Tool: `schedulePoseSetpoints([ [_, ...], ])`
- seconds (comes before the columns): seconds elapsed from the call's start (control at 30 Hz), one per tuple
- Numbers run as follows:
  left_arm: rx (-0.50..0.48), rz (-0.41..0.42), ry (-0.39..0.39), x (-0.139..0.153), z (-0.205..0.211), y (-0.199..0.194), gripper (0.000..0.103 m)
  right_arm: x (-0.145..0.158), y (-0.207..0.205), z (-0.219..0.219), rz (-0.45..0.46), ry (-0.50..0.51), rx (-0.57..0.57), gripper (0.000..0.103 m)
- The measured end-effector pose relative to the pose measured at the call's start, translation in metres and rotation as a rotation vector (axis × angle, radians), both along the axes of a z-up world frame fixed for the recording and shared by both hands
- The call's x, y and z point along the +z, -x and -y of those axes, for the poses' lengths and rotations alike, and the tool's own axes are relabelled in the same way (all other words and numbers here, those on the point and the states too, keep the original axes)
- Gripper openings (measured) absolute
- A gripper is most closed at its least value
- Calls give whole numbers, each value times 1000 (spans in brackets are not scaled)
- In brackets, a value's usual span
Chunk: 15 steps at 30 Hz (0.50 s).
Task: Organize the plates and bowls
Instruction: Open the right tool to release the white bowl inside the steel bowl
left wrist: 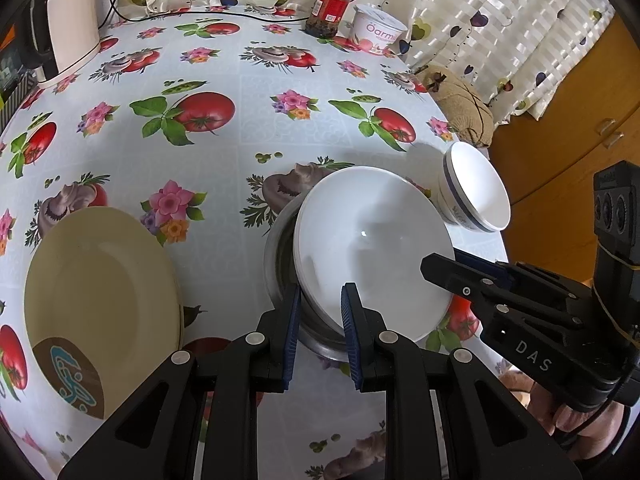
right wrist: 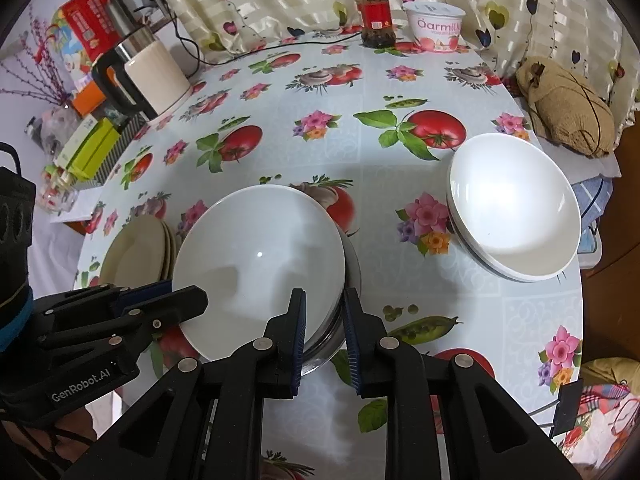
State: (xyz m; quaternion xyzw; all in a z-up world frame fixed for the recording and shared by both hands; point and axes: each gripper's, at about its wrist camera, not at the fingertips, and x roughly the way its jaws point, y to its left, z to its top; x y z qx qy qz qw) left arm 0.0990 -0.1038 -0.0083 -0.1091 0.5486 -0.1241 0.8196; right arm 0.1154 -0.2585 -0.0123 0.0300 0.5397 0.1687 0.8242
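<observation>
Fingers [left wrist: 293,320] of the left gripper [left wrist: 320,322] are set narrowly apart about the near-left rim of a white bowl [left wrist: 376,248], which is tilted inside a steel bowl [left wrist: 280,256] on the desk [left wrist: 240,88]; whether the rim is pinched cannot be told. Fingers [right wrist: 299,320] of the right gripper [right wrist: 325,322] are likewise set about the near-right rim. Cream plates [left wrist: 100,292] are seen to the left, stacked bowls [right wrist: 516,208] to the right.

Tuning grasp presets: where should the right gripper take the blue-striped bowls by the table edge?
Pinch the near rim of the top bowl from the front: one finger inside, one outside. The bowls are nested, rims thin and flared, walls too wide to span.
</observation>
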Motion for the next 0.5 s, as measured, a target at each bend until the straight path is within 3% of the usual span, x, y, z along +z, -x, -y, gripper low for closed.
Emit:
schedulePoseSetpoints([
  [0.5, 33, 53, 23, 9, -12, 3, 22, 9, 2, 6, 28, -4, -15, 20],
])
